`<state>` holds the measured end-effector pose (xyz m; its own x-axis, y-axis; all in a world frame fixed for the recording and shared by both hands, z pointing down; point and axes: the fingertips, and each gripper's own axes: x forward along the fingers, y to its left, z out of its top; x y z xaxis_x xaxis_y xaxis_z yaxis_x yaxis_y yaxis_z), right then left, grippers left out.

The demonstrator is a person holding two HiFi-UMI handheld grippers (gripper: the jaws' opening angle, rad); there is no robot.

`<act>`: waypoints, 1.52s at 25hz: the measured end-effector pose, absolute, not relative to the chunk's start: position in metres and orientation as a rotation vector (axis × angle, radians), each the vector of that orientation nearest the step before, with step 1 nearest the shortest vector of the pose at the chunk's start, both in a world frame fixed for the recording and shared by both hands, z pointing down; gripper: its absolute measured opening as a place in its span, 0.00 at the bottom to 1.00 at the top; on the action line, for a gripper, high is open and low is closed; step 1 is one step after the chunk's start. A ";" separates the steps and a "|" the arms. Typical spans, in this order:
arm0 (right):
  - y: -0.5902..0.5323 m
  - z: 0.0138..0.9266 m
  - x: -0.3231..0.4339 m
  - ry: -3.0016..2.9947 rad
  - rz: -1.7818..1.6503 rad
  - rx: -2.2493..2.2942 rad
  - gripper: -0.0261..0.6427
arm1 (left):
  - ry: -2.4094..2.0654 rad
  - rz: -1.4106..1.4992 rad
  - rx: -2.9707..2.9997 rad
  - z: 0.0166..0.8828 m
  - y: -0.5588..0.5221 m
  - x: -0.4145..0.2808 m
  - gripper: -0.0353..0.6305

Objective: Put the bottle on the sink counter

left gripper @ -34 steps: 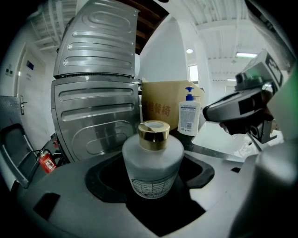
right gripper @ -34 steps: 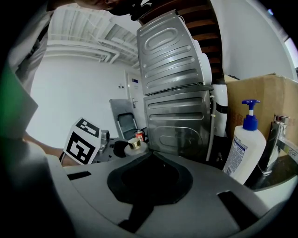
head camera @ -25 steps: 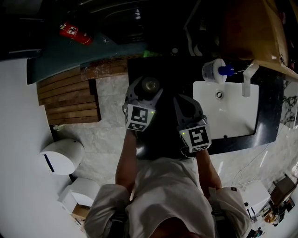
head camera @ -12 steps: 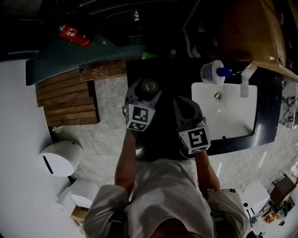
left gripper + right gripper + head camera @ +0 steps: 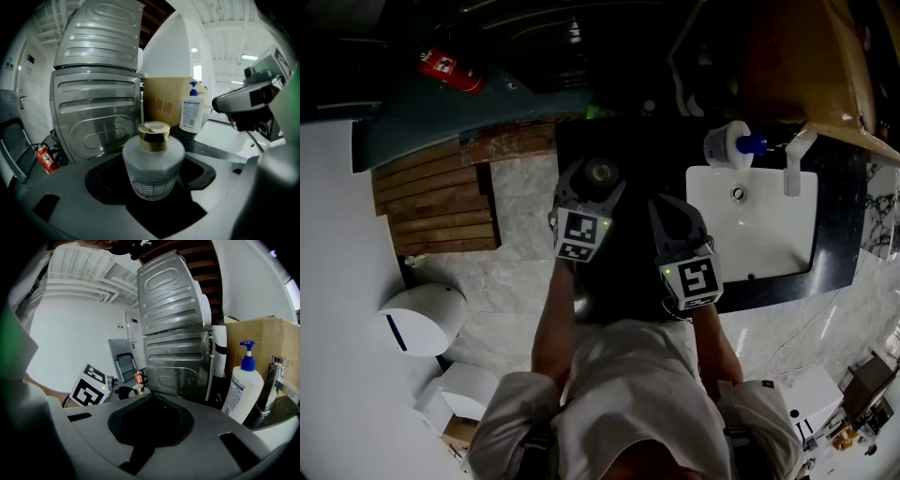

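The left claw (image 5: 152, 177) is closed on the bottle (image 5: 153, 157), a frosted one with a gold cap (image 5: 153, 135), and holds it upright. The jaws cover the bottom of the bottle, so no view shows if it stands on the bench (image 5: 623, 141) or hangs a little above it. In the head view the bottle is over the left part of the dark bench, near its edge, well apart from the white sink (image 5: 759, 234). There the picture is very dark and only the cap shows clearly.

The right claw (image 5: 151, 401) has its jaws together and nothing is between them. It is just beside the left claw, on the side of the sink.

A pump bottle (image 5: 241, 387) stands at the back of the sink, next to the faucet (image 5: 270, 383). Behind them is a cardboard box (image 5: 166, 105), cut off at the edge of the right gripper view. The print on its front is too small to read. A ribbed metal machine (image 5: 98, 93) rises behind the bench, and a red fire extinguisher (image 5: 450, 67) lies on the floor beyond.
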<state>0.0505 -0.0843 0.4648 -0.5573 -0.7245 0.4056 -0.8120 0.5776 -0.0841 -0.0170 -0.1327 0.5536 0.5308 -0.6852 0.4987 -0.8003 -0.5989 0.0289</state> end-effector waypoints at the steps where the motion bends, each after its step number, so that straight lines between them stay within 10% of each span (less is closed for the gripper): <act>1: -0.084 0.465 0.051 -2.484 0.374 1.257 0.03 | -1.249 0.652 2.519 0.553 -0.133 -0.017 0.53; 38: -0.043 0.441 0.047 -2.479 0.296 1.303 0.03 | -1.283 0.528 2.494 0.527 -0.079 -0.044 0.53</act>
